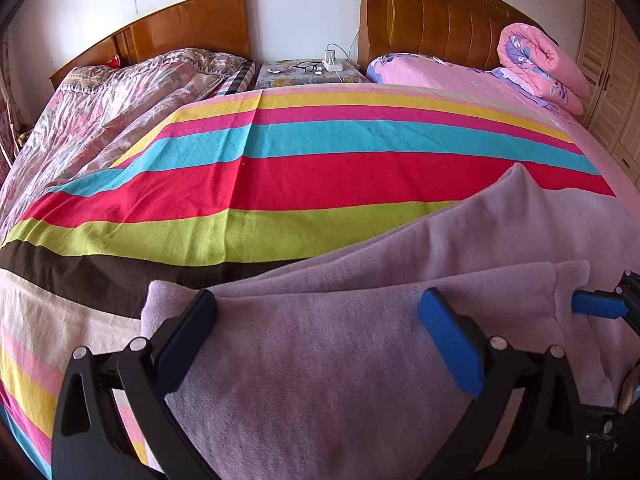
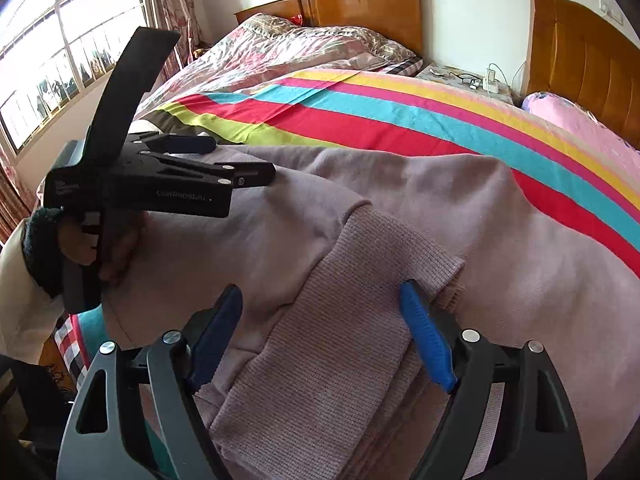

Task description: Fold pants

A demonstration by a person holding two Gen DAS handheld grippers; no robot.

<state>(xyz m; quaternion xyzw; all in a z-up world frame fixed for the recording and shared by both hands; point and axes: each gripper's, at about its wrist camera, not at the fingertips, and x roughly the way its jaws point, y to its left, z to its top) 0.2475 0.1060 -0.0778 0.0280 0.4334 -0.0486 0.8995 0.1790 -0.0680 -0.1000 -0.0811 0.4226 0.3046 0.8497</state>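
Pants (image 1: 328, 360): pale lilac knit, lying on the striped blanket (image 1: 304, 176) at the near edge of the bed; folded over in layers, with a ribbed cuff (image 2: 352, 304) resting on top at the right end.
Pants, far layer: reaches up the blanket to the red stripe, ending in a soft peak in the left wrist view.
Left gripper (image 1: 320, 308): spread wide, both fingers down over the top layer of the pants; nothing pinched between the pads.
Left gripper fingers (image 1: 448, 336): blue pads facing inward, tips at or just above the fabric; true contact cannot be told.
Left gripper, seen from the right wrist (image 2: 188, 144): black body above the left end of the pants, held by a hand (image 2: 116, 252) in a dark sleeve.
Right gripper (image 2: 320, 296): also wide open, straddling the ribbed cuff, one finger on each side of it.
Right gripper fingers (image 2: 424, 336): blue pads just beside the cuff's edges, not closed on it.
Right gripper, seen from the left wrist (image 1: 600, 306): one blue fingertip visible at the right edge of the pants.
Blanket: broad stripes of yellow, pink, cyan, red, green and brown, spread flat under the pants.
Behind: wooden headboard (image 1: 440, 20), rolled pink quilt (image 1: 536, 64), nightstand (image 1: 312, 72) with glasses (image 1: 308, 66) between two beds.
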